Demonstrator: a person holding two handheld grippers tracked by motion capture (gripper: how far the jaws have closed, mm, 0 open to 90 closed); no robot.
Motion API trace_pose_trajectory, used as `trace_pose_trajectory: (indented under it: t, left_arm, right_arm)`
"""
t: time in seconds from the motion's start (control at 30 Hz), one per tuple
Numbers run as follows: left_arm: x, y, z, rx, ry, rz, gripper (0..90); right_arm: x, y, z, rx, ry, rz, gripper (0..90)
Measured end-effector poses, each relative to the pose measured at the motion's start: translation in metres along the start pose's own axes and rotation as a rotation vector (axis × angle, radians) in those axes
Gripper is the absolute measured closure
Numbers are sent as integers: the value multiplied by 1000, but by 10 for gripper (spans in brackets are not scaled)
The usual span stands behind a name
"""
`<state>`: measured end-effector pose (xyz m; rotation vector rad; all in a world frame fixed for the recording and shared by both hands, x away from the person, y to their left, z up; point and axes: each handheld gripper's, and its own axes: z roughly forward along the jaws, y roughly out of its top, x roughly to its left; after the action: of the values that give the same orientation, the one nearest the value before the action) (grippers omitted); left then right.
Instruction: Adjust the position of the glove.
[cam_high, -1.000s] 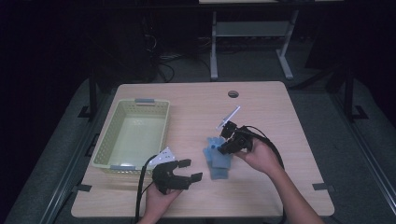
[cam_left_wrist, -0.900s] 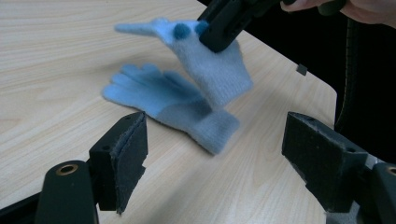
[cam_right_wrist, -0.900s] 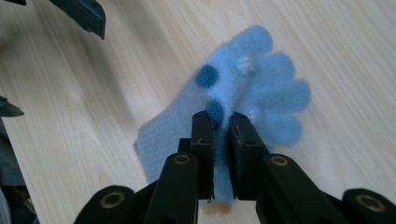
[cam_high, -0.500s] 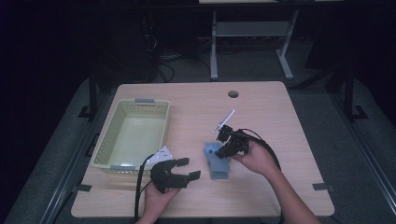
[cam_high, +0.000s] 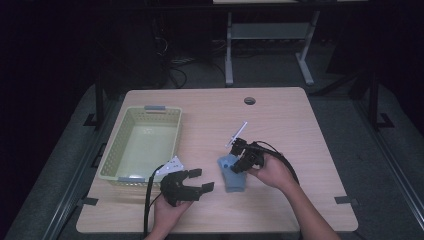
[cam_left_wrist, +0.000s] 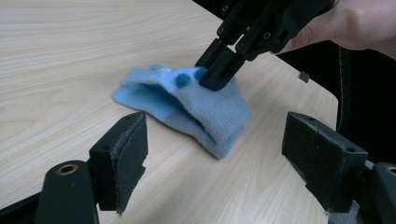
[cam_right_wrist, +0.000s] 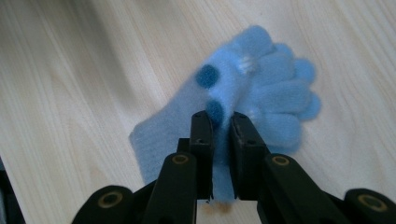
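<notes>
Glove (cam_right_wrist: 243, 107), light blue, flat on tabletop (cam_high: 300, 120) right of basket (cam_high: 142, 142). Right tool (cam_high: 239, 161) clamped on fold of glove fabric, lift not begun. Left tool (cam_high: 192, 181) spread wide, empty, near basket corner. Basket empty; carry and drop presumably left.

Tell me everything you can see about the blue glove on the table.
The blue glove is light blue and fleecy, with two darker blue dots. It lies flat on the wooden table, partly folded over itself, fingers bunched together. The right tool is shut on a fold near its middle. The left tool stands open beside it.
</notes>
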<state>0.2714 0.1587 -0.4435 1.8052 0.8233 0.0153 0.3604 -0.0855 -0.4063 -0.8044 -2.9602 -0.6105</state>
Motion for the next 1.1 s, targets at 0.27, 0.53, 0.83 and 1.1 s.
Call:
trace_pose_trajectory:
  t: [0.27,0.53,0.83,1.1]
  left_arm:
    - [1,0,0,-2,-1,-7,222]
    - [1,0,0,1,-3,-6,222]
    - [1,0,0,3,-3,-6,222]
    - [1,-1,1,6,-4,-5,222]
  right_arm:
    - [0,1,6,19,2,2,793]
    - [0,1,13,33,-12,5,763]
    - [0,1,16,25,-20,10,706]
    - [-2,1,7,-60,-43,56,631]
